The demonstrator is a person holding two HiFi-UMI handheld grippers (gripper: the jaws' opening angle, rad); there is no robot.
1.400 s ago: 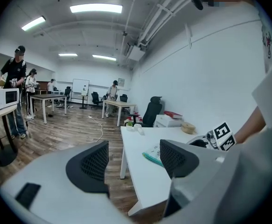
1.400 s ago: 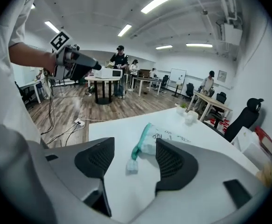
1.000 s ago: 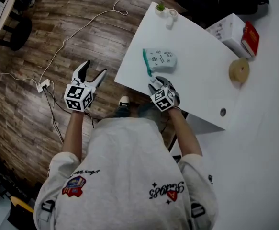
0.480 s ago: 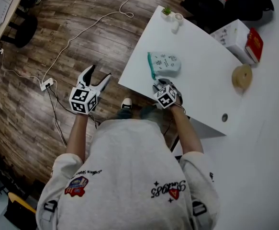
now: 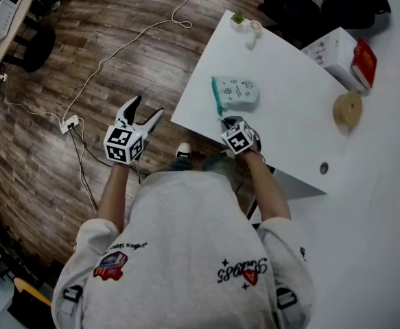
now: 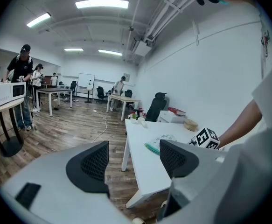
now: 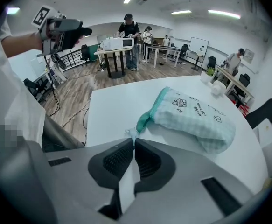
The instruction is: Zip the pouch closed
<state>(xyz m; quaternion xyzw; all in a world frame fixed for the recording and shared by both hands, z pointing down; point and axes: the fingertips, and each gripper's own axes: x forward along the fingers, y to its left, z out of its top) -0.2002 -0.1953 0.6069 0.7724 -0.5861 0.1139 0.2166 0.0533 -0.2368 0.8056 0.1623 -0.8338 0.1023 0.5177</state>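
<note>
A pale mint checked pouch with a green zipper edge lies on the white table near its left edge. My right gripper points steeply down at the pouch's near end. In the right gripper view the pouch lies just ahead, and the right gripper is shut on the small pale tab at the zipper's end. My left gripper hangs open over the wooden floor, left of the table, holding nothing. From the left gripper view the pouch shows far off between the open left gripper jaws.
A white box with a red book, a tape roll and a small plant sit farther back on the table. A white cable and power strip lie on the floor. People stand far across the room.
The right gripper's jaws have closed onto the tab at the pouch's near end. The left gripper has stayed open in about the same place.
</note>
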